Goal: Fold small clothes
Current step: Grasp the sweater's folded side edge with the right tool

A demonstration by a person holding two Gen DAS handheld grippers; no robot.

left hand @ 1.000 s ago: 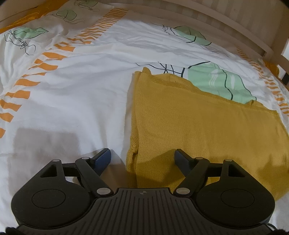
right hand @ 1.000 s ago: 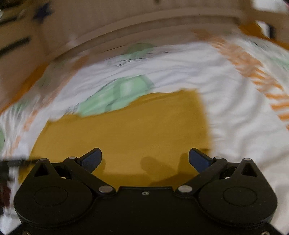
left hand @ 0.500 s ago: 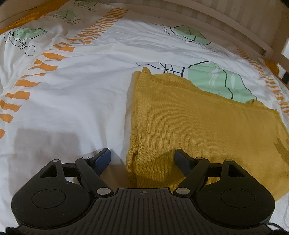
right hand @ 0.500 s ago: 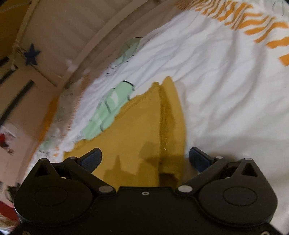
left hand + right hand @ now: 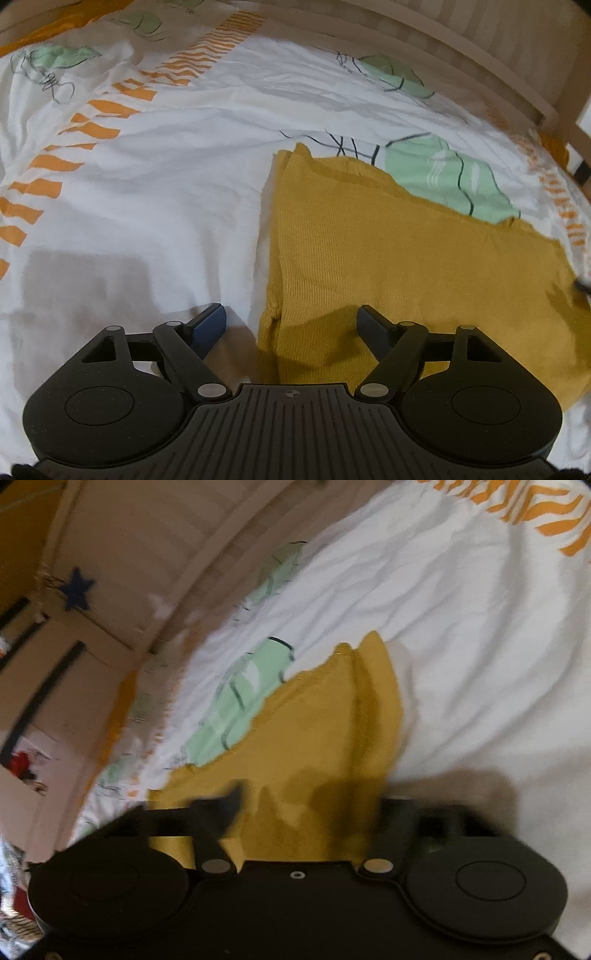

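A mustard-yellow knit garment lies folded flat on the bed. My left gripper is open and hovers at the garment's near left corner, its left finger over the white sheet and its right finger over the knit. In the right wrist view the same garment lies under my right gripper, whose jaws stand apart over the garment's right edge. That view is blurred by motion. Its right finger is hard to make out. Neither gripper holds cloth.
The bed cover is white with orange stripes and green leaf prints. A wooden slatted bed rail runs along the far side. In the right wrist view, cardboard boxes with a blue star stand beyond the rail.
My right gripper has swung round and dropped to the garment's right edge, and its fingers have come somewhat closer together. My left gripper has stayed in place and open.
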